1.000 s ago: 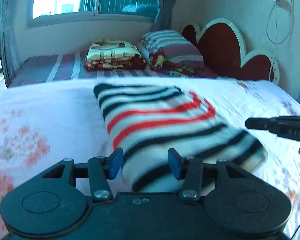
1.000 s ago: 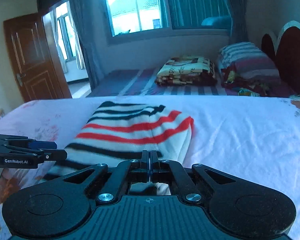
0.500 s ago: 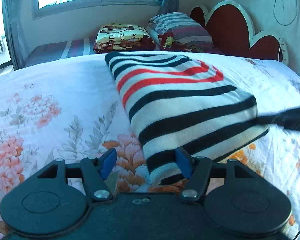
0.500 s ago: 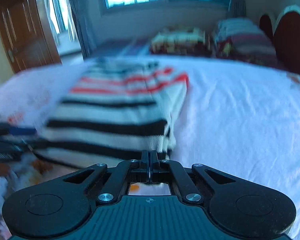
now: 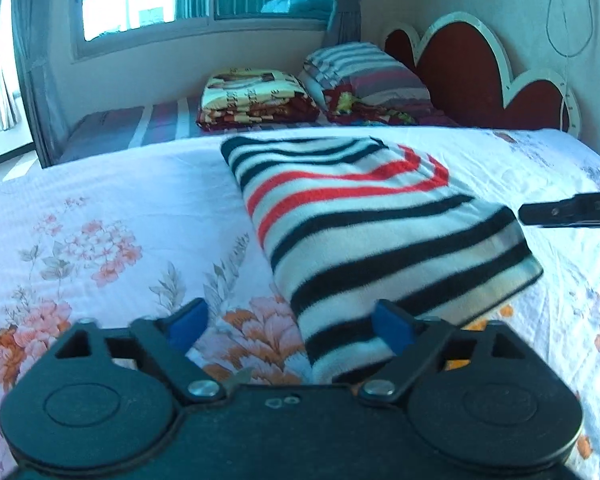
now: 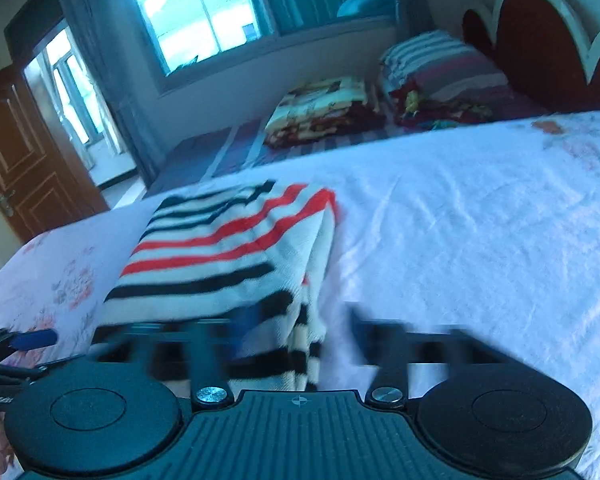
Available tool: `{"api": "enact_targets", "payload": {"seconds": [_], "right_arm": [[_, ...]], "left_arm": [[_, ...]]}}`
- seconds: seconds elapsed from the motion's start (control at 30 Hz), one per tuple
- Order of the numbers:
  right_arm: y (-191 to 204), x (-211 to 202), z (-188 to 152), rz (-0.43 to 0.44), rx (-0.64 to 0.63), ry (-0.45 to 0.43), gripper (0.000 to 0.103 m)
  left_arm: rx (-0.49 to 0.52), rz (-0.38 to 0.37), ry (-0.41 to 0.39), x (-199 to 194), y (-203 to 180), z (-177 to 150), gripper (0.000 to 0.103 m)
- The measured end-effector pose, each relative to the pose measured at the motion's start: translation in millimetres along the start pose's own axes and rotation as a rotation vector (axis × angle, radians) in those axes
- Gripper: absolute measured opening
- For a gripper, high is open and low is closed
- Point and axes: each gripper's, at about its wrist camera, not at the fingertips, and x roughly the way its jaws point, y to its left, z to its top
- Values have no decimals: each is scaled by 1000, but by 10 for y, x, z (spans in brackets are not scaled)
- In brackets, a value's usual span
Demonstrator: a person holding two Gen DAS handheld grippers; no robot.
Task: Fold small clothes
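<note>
Folded striped garment (image 5: 364,232) lies on the bed (image 5: 100,208) — left gripper (image 5: 290,326) and right gripper (image 6: 300,332) jaws have just been opening, both spread, pads off the cloth.

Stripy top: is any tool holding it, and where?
Nothing holds the stripy top. Both the left tool and right tool have just been opening; its near edge lies loose between their fingers.

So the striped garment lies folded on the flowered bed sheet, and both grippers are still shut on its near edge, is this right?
Not quite. The striped garment does lie folded on the flowered bed sheet, but neither gripper grips it: the jaws of the left gripper and the right gripper have just been opening. The left wrist view shows the pads apart, with the garment's near corner between them, unpressed.
</note>
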Motion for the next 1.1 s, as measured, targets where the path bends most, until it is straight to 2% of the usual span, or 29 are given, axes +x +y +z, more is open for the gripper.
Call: {"api": "enact_targets", "payload": {"seconds": [0.03, 0.07, 0.1, 0.13, 0.2, 0.23, 0.27, 0.3, 0.33, 0.37, 0.47, 0.57, 0.67, 0.8, 0.87, 0.93, 1.1], "right_arm": [[-9, -21, 12, 9, -7, -20, 77], [-26, -13, 33, 12, -3, -15, 77], [-48, 11, 54, 18, 11, -5, 77], [-85, 26, 71, 27, 31, 1, 77], [-167, 65, 109, 55, 81, 10, 77], [-218, 97, 132, 71, 109, 19, 77], [-275, 129, 158, 95, 144, 29, 77], [-326, 170, 179, 125, 178, 42, 77], [-381, 222, 201, 148, 208, 55, 77], [-432, 277, 221, 160, 233, 66, 77], [-593, 440, 256, 224, 315, 104, 76], [-682, 598, 257, 267, 349, 157, 76], [-674, 744, 207, 307, 332, 226, 76], [-488, 743, 206, 286, 222, 241, 76], [-430, 766, 198, 341, 213, 265, 76], [-411, 766, 213, 352, 172, 276, 76], [-626, 790, 229, 366, 213, 260, 76]], "left_arm": [[3, -7, -18, -7, 32, 12, 80], [-6, -19, -38, -15, 82, 22, 33], [-53, -38, -25, 14, 177, 45, 10], [-127, -60, -1, 64, 296, 68, 6], [-238, -107, -2, 117, 492, 80, 7], [-276, -130, 6, 150, 556, 92, 28], [-321, -166, 18, 195, 615, 102, 61], [-363, -178, 16, 223, 661, 103, 78], [-394, -194, 8, 256, 690, 108, 90], [-408, -224, 13, 298, 712, 122, 84], [-458, -302, 64, 480, 757, 148, 80], [-460, -337, 115, 670, 749, 177, 75], [-480, -380, 134, 809, 734, 203, 73], [-482, -430, 153, 944, 697, 220, 69], [-471, -441, 159, 988, 662, 234, 68], [-465, -443, 162, 998, 656, 258, 68], [-449, -460, 165, 1010, 685, 263, 68]]}}
